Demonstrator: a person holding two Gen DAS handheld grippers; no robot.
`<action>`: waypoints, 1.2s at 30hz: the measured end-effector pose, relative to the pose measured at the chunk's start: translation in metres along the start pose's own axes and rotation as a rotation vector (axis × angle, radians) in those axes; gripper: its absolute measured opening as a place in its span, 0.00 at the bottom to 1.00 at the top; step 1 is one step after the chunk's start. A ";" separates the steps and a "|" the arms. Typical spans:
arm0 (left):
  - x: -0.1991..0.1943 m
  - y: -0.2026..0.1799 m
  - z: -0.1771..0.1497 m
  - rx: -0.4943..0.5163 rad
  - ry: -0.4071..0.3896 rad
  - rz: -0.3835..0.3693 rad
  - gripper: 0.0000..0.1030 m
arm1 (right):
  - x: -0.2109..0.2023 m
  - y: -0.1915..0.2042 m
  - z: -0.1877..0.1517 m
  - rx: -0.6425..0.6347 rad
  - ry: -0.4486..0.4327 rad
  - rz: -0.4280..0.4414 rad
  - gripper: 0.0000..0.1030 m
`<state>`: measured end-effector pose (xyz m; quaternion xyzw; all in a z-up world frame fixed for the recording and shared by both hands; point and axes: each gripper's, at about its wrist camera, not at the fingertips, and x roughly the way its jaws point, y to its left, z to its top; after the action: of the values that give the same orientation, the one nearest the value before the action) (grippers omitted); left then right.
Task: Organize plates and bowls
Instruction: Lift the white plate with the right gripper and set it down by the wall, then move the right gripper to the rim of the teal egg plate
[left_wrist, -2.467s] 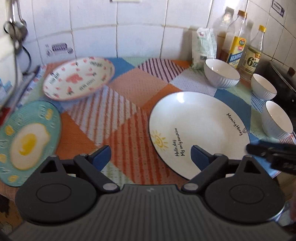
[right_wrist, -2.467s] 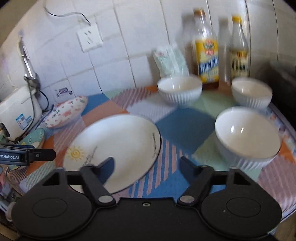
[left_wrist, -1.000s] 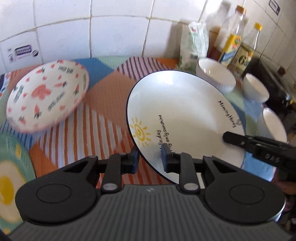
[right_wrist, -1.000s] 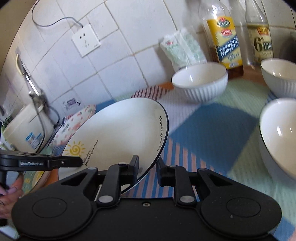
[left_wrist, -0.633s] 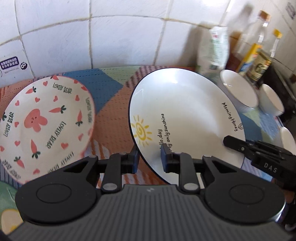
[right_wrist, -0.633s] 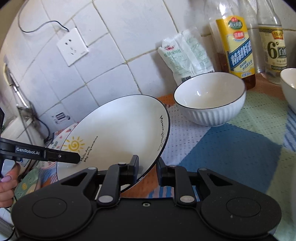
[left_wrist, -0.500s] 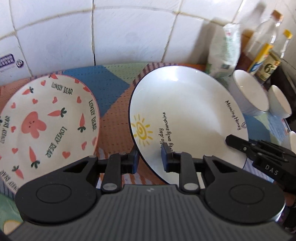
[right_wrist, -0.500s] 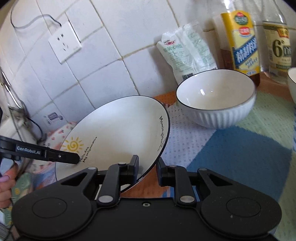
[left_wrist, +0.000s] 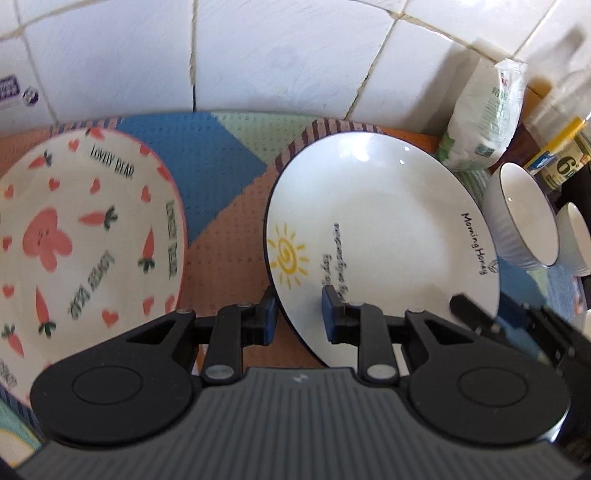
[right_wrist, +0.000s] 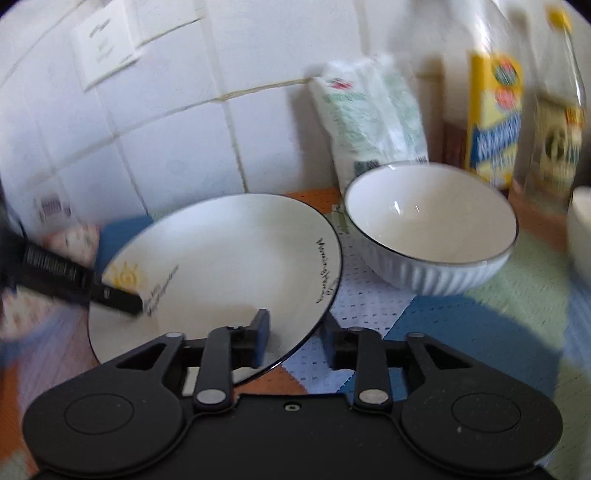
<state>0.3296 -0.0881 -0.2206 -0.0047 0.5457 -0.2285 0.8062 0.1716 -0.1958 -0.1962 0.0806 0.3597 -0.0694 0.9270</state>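
Note:
The white sun plate (left_wrist: 384, 236) with a dark rim and "Morning Honey" lettering is near the tiled back wall. My left gripper (left_wrist: 297, 319) grips its near-left rim. My right gripper (right_wrist: 295, 339) straddles its near-right rim (right_wrist: 221, 266), jaws spread a little wider than before. The pink rabbit-and-carrot plate (left_wrist: 85, 243) lies to the left. A white ribbed bowl (right_wrist: 432, 225) stands just right of the sun plate; two such bowls (left_wrist: 521, 221) show at the right of the left wrist view.
A white and green bag (right_wrist: 369, 114) and sauce bottles (right_wrist: 495, 118) stand against the wall behind the bowls. A patchwork mat (left_wrist: 207, 155) covers the counter. A wall socket (right_wrist: 103, 48) is at the upper left.
Both grippers have carried the sun plate further back toward the wall, beside the rabbit plate. The right gripper's fingers have spread slightly; the view is motion-blurred.

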 end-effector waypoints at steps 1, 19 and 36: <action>-0.003 0.001 -0.002 -0.005 0.010 0.007 0.23 | -0.004 0.007 -0.001 -0.023 0.007 -0.028 0.39; -0.124 -0.027 -0.067 0.118 -0.078 0.172 0.34 | -0.136 0.039 0.004 0.069 -0.084 0.059 0.64; -0.234 0.004 -0.140 0.148 -0.136 0.172 0.51 | -0.220 0.101 -0.017 -0.025 -0.126 0.066 0.90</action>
<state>0.1371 0.0372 -0.0728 0.0861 0.4700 -0.1973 0.8560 0.0183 -0.0785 -0.0490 0.0763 0.2985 -0.0390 0.9506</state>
